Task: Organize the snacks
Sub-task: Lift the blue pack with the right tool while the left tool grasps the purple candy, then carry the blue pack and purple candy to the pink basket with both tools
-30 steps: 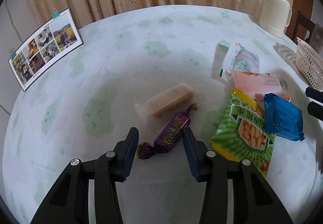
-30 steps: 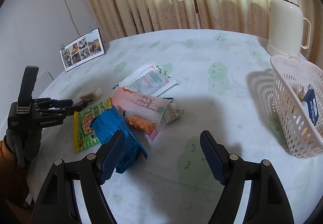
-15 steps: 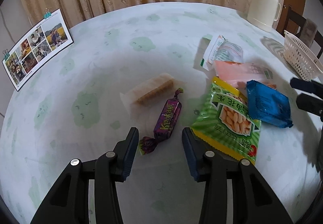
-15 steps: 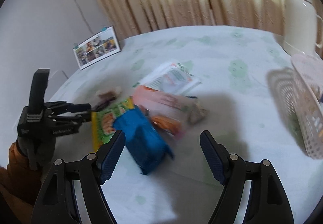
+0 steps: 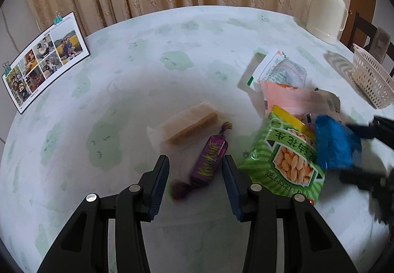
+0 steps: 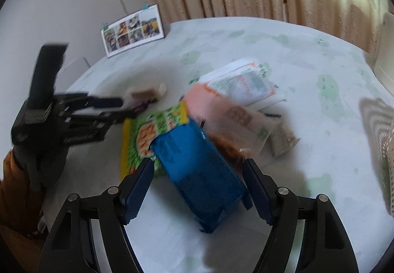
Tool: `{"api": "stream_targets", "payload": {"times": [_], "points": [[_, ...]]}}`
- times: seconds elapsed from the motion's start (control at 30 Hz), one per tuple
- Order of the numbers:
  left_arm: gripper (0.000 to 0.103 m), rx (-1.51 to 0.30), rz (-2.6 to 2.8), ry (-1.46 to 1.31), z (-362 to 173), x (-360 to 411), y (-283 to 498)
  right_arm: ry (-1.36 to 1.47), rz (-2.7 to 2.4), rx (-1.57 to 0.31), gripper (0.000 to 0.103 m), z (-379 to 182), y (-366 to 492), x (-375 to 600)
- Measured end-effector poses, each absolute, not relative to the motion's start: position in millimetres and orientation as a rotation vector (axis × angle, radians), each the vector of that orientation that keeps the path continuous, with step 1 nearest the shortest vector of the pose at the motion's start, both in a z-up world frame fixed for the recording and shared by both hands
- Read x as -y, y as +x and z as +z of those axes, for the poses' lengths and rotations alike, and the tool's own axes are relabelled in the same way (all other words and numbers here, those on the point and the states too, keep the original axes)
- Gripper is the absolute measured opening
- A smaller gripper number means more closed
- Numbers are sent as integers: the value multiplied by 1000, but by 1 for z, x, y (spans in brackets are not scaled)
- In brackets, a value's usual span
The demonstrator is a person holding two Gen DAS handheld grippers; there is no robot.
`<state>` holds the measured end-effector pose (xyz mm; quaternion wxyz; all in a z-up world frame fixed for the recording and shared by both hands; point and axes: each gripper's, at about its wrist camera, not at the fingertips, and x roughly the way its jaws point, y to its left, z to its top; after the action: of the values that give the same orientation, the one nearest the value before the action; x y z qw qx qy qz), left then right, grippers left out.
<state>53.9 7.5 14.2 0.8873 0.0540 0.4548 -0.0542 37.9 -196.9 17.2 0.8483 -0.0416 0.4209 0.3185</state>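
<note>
A purple wrapped candy (image 5: 209,162) lies on the table between the open fingers of my left gripper (image 5: 195,183). A pale wafer pack (image 5: 189,123) lies just beyond it. A green peanut bag (image 5: 285,159) lies to the right. A blue packet (image 6: 197,172) lies between the open fingers of my right gripper (image 6: 197,184), partly on the peanut bag (image 6: 150,130); it also shows in the left wrist view (image 5: 337,145). A pink packet (image 6: 226,110) and a white packet (image 6: 246,83) lie behind it.
A white basket (image 5: 371,81) stands at the table's right edge, and its rim shows in the right wrist view (image 6: 389,150). A cream thermos (image 5: 325,9) stands at the back right. A photo card (image 5: 44,59) stands at the left edge. Curtains hang behind.
My right gripper has moved forward and left so its fingers now straddle the blue packet. My left gripper has pulled back and lowered slightly around the purple candy.
</note>
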Motion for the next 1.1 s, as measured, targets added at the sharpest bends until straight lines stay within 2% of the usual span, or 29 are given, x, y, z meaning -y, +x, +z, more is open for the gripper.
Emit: {"api": "stream_targets", "payload": {"times": [0.07, 0.2, 0.3, 0.37, 0.4, 0.53, 1.1], "points": [[39, -945, -115, 103, 14, -8, 56, -126, 676, -897, 71, 14, 30, 192], [25, -944, -135, 96, 14, -4, 57, -168, 659, -911, 64, 11, 26, 185], [22, -933, -127, 108, 13, -1, 55, -189, 625, -911, 63, 11, 29, 180], [22, -931, -132, 89, 14, -3, 54, -205, 599, -904, 56, 11, 29, 177], [22, -929, -131, 79, 14, -4, 54, -208, 594, -901, 49, 11, 28, 176], [21, -916, -120, 41, 19, -8, 50, -175, 595, -899, 42, 12, 26, 181], [21, -852, -120, 19, 48, 7, 35, 51, 552, -761, 42, 56, 13, 242]]}}
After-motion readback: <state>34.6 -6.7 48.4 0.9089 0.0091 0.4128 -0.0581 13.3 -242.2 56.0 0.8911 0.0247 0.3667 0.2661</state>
